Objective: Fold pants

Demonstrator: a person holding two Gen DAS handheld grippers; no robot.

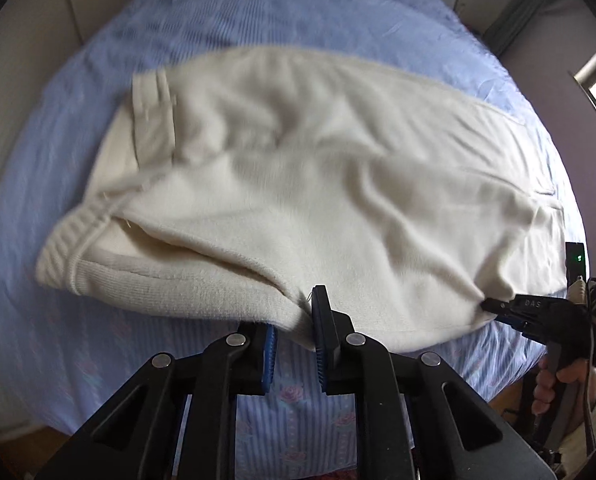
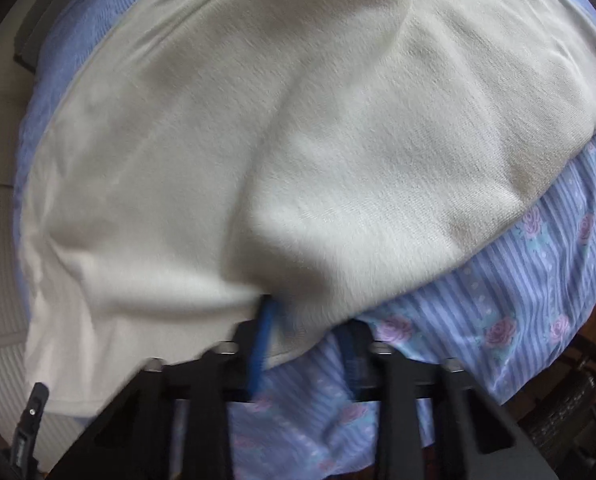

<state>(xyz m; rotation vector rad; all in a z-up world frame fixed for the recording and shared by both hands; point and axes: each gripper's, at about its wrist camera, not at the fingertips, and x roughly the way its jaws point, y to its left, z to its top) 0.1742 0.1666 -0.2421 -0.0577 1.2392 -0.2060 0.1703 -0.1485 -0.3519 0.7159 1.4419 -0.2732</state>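
A: Blue pads (image 1: 272, 354) of the left gripper (image 1: 294, 354) are being clamped on the near edge of the pants (image 1: 298, 168), which are lying across the striped sheet (image 1: 290, 412).

B: And the right gripper (image 2: 304, 350)?

A: Cloth is being pinched there too, further along that edge.

B: What is being risked?

A: Only a thin bite seems to be held; if lifted unevenly, the edge could be dropped or the sheet dragged along.
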